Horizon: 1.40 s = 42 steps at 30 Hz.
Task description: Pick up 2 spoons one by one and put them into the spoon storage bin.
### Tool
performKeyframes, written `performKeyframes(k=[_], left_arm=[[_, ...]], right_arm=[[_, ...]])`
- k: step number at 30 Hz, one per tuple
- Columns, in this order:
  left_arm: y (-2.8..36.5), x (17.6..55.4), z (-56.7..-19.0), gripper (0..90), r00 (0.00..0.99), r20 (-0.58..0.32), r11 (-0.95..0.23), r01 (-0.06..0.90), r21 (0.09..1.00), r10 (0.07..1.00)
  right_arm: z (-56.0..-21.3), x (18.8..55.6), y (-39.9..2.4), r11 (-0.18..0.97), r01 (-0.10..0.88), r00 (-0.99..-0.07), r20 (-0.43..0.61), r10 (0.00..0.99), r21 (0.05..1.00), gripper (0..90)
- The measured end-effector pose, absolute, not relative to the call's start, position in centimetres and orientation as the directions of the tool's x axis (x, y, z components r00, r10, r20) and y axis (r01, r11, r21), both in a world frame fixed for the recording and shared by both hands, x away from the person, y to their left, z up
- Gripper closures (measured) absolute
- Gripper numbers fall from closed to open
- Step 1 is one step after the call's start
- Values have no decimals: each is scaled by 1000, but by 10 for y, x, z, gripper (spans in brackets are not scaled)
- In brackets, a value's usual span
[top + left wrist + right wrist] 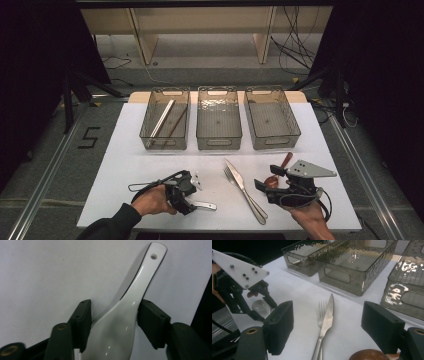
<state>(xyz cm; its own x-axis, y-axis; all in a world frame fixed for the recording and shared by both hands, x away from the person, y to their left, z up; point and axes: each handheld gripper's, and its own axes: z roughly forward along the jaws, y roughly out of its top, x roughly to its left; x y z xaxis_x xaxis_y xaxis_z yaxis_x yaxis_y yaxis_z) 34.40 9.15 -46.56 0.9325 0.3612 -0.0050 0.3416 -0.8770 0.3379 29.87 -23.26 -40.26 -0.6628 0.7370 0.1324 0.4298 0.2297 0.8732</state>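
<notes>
Nearest the person, the left gripper (187, 196) sits low over the white desk (125, 150), close to the near edge, and here is the white ceramic spoon (120, 322) lying right between its fingers (82, 322). In the left gripper view the spoon's bowl end sits down between the two black pads and the handle with its small hole runs up and away across the bare desk. The fingers stand about half open; the one pad touches the spoon's side, the other looks to be against it too, though a firm squeeze cannot be told for sure. No earlier look is on hand, so only that much is said.

To the right of the spoon, a fork (235, 180) and a knife (242, 185) lie side by side, touching, with clear white desk around them. Further right of the spoon, the right gripper (265, 186) hovers near the desk's right edge, its fingers (279, 327) spread wide with nothing between them; a brown wooden spoon (280, 167) lies just under and beside it.

Beyond the spoon, there is an open band of desk, then three smoky clear bins in a row along the far edge: the left bin (165, 120) holds long sticks leaning inside, then the middle bin (218, 120), then the right bin (272, 120).
</notes>
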Motion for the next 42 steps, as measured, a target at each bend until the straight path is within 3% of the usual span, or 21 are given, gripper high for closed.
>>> performKeyframes(k=[3, 22, 24, 42], left_arm=[[92, 345, -465, 561, 935, -9, -877, 337, 342, 356], [90, 348, -459, 778, 934, 5, -876, 333, 349, 357], [91, 350, -457, 835, 926, 8, -868, 350, 352, 377], [105, 360, -441, 839, 906, -47, -825, 403, 397, 420]], right_arm=[[-403, 299, -233, 230, 429, -663, 132, 737, 873, 267], [-402, 298, -233, 231, 426, -664, 129, 736, 875, 267], [-402, 298, -233, 231, 427, -663, 129, 737, 875, 267], [-402, 298, -234, 226, 430, -660, 134, 739, 874, 268]])
